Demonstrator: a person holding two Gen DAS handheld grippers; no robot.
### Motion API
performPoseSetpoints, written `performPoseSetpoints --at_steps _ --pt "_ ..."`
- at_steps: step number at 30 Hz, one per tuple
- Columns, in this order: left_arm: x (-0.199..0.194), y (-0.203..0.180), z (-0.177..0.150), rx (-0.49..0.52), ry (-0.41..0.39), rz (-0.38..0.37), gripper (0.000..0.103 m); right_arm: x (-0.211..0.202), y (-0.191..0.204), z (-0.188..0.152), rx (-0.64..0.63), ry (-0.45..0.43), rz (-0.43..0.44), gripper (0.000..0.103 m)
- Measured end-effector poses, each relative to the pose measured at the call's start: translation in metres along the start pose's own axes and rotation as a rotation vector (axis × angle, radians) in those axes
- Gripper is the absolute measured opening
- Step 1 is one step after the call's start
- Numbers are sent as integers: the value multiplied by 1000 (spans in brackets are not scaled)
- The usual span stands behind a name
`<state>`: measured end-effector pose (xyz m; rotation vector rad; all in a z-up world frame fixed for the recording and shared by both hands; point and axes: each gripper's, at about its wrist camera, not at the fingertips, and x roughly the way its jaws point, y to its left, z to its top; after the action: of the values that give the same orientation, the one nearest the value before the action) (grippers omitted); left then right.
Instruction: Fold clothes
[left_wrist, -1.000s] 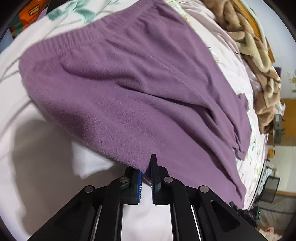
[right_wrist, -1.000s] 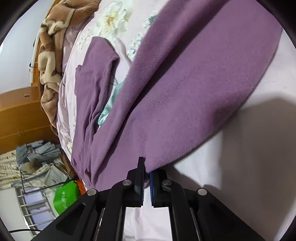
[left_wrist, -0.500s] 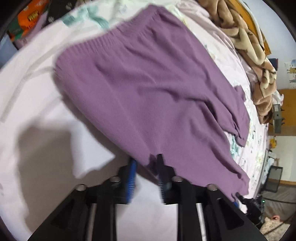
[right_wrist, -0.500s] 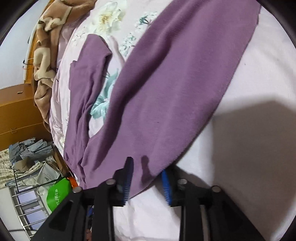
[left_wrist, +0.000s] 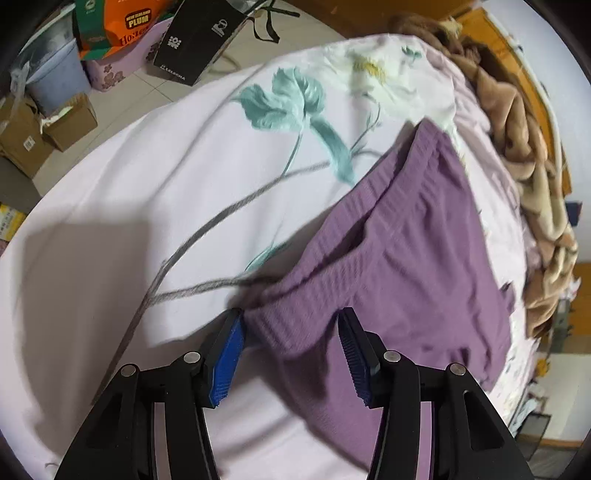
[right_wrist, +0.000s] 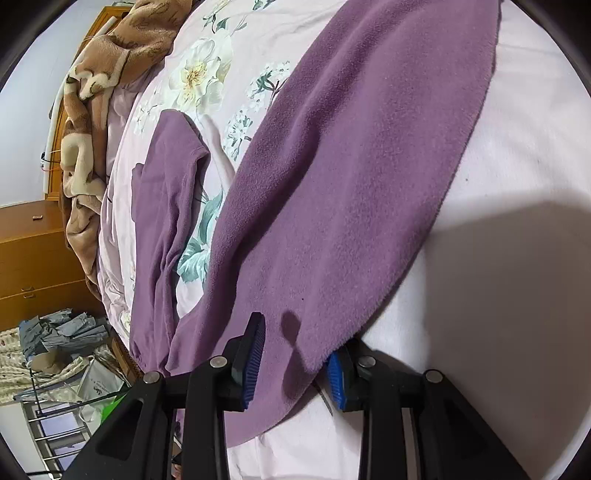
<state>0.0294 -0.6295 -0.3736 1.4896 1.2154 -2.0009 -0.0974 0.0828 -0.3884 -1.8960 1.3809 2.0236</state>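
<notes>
The purple fleece trousers (left_wrist: 413, 258) are lying flat on the pale floral bed sheet (left_wrist: 184, 206). The left hand-held gripper (left_wrist: 291, 354) and right hand-held gripper (right_wrist: 295, 363) are standing apart over the near edge. The far orange bag (left_wrist: 122, 26) is reading "NEW ZEALAND PLUM".

**What I can read from here**

From my left wrist view, the orange box (left_wrist: 125, 22) on the floor says "NEW ZEALAND PLUM" in a dark badge, with partly hidden lettering below starting "Ho". The black box (left_wrist: 199, 37) beside it carries white print along its lower edge, too blurred to spell. My right view shows no text.
</notes>
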Motion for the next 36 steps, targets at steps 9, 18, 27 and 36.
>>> performPoseSetpoints --at_steps 9,18,27,36 --pt "-72 -49 -6 158 -88 -219 54 2 6 0 -15 -3 -28 32" --pt "-9 -2 8 128 4 7 54 4 9 -1 -44 6 -35 34" --pt "19 -5 10 127 62 -100 54 0 5 -7 -59 3 -48 31" --pt "-14 -22 11 174 2 -139 24 3 8 -7 -54 -8 -50 31"
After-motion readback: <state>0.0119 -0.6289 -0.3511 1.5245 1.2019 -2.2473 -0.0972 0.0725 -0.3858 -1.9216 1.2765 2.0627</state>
